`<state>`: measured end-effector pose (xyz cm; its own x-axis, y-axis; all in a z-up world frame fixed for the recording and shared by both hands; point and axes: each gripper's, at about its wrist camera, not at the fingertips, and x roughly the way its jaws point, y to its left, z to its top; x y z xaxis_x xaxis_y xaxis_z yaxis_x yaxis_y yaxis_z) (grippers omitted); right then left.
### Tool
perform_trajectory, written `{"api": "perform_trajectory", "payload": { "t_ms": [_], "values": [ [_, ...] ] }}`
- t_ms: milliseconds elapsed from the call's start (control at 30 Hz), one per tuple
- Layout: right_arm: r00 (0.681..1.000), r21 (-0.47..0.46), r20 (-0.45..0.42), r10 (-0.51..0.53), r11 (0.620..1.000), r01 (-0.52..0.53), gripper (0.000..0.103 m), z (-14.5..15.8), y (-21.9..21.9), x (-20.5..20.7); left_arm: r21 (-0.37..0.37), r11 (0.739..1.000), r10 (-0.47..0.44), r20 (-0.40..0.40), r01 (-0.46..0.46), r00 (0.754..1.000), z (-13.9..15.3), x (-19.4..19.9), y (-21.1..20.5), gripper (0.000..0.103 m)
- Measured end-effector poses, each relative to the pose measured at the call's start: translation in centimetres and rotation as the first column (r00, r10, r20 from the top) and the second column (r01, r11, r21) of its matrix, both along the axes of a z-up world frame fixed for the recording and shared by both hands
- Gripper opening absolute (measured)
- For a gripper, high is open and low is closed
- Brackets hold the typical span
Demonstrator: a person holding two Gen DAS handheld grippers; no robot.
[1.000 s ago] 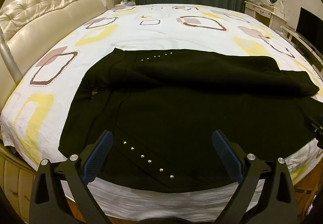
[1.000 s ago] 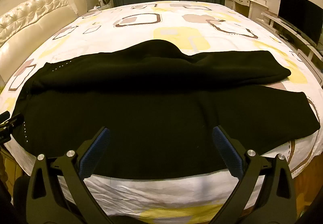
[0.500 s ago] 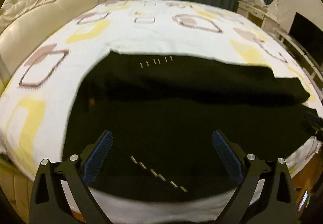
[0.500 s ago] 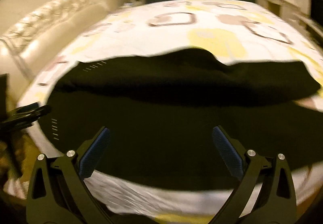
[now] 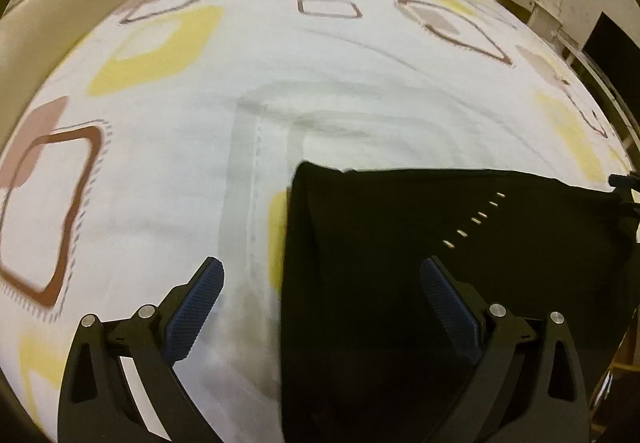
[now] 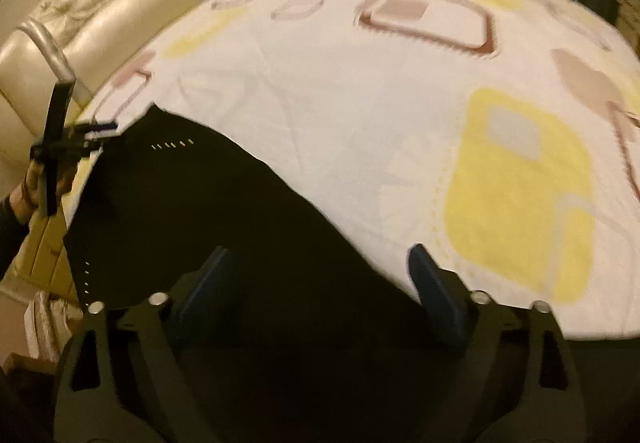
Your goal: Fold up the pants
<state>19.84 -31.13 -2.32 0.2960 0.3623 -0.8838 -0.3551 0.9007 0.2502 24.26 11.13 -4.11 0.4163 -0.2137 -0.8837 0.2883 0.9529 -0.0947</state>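
Left wrist view: the left gripper (image 5: 322, 279) hangs over the bed with its jaws spread wide and nothing caught between them. Its fingers (image 5: 196, 309) are black angular plastic with silver pivot pins, faced with ribbed blue rubber pads. One pad sits over bare sheet, the other over dark cloth, and neither presses on anything.

Under the right-hand pad lie the pants (image 5: 460, 263), black, matte and soft-looking, spread flat on the near edge of the bed. Their left border runs nearly straight up between the fingers to a blunt corner, and a short diagonal row of small bright metal studs (image 5: 474, 220) glints on the fabric.

Right wrist view: the right gripper (image 6: 320, 283) has its jaws closing, yet they stand well apart and grip nothing; the blur hides whether the pads touch the cloth below. The pants (image 6: 208, 211) fill the lower left here, their far edge sloping down to the right toward the right-hand pad.

Around them stretches the bedsheet (image 5: 360, 83), white cotton, lightly creased, printed with rounded squares in yellow, brown and dusty pink. A cream tufted headboard (image 6: 132, 23), glossy like leather, curves along the left. Far left in this view the other gripper's tip shows at the pants' corner, held by a hand (image 6: 28, 191) in a dark sleeve.
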Motion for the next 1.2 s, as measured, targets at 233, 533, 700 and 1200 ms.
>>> {"api": "perform_trajectory", "payload": {
  "t_ms": [233,533,700,1200],
  "values": [
    [0.985,-0.006,-0.128,0.113,0.993,-0.115,0.081,-3.8,1.2,2.9,-0.074,0.996,-0.059,-0.115,0.051,0.992,-2.5,4.2,-0.4,0.098],
    [0.964,-0.042,-0.179,0.199,0.977,-0.209,0.007,-3.7,3.2,2.3,-0.157,0.986,-0.08,-0.152,0.056,0.985,-1.6,5.6,-0.1,0.007],
    [0.996,-0.127,-0.013,0.093,0.987,-0.094,0.007,0.1,2.8,2.4,-0.197,0.98,-0.05,-0.097,0.03,0.994,1.0,4.9,0.4,0.006],
    [0.912,-0.283,0.386,0.139,0.959,-0.027,0.007,6.5,5.6,-13.8,-0.434,0.898,-0.035,0.098,0.075,0.995,9.5,-7.4,3.6,0.006]
  ]
}}
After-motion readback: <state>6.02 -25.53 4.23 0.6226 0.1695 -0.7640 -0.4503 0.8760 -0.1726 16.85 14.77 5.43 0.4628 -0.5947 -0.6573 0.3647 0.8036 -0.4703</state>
